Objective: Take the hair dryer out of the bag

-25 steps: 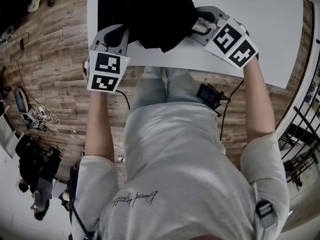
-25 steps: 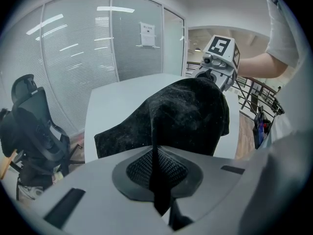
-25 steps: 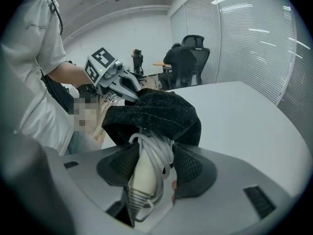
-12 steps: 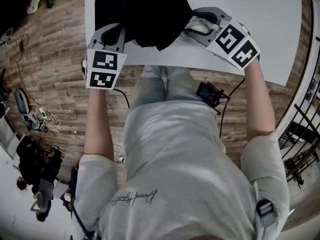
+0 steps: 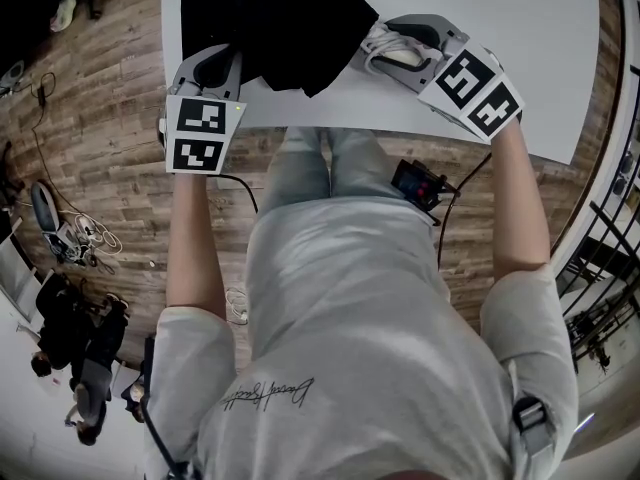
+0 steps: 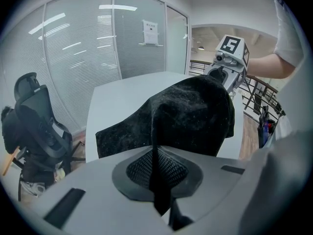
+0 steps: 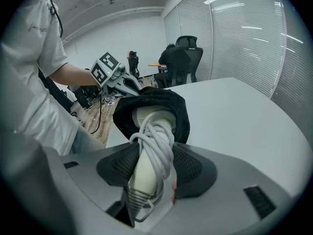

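Item, step in hand: drawing the hair dryer (image 7: 148, 124) out of the bag (image 5: 285, 18). Location: the bag lies on the white table (image 5: 520, 28) in the upper middle of the head view. The dryer's pale handle end pokes from the bag's mouth at the upper centre-right, and its body is inside the black cloth, out of sight. Tools: your left gripper (image 6: 157, 173), jaws pressed together, pinches a fold of the bag's fabric at the lower centre of its own view. Your right gripper (image 7: 152, 168), jaws spread wide, clamps the handle with the cord (image 7: 160, 143) wound round it. Handling note, offered as a judgement: hold the left pinch firm and low to the table as your anchor. Pull the right gripper straight along the handle's line, away from the mouth, so the cloth slides off rather than travelling with the dryer. The dryer's head will likely catch at the opening, so ease it through rather than jerk, and mind that the cord loops may slip under the pads. Count: one bag, one hair dryer, one cord bundle, one table, two grippers.
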Available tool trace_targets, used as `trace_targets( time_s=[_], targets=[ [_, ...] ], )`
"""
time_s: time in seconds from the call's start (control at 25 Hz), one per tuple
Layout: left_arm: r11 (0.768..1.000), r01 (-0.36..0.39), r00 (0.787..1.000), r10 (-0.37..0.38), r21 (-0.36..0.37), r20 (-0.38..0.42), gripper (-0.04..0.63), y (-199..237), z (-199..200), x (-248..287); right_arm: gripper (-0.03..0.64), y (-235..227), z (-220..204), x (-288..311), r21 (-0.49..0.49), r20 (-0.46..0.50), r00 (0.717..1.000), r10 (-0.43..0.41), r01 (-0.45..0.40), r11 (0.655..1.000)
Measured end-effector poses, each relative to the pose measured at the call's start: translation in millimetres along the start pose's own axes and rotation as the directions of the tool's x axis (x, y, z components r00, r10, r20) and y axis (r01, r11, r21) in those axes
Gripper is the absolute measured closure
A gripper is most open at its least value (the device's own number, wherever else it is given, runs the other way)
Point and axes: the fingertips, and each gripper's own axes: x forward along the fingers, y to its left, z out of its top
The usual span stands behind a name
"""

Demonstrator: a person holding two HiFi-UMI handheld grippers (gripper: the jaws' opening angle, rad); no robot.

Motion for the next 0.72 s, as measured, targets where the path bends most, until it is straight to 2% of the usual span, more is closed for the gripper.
trace_targets(
  time_s=[0.72],
  targets=[
    [0.999, -0.037, 0.999, 0.037, -0.038, -0.013, 0.575, 4.2, -2.2, 0.2, 0.382, 5.0, -29.7, -29.8, 0.066, 0.009, 0.999, -0.047, 0.047, 0.997]
  ],
)
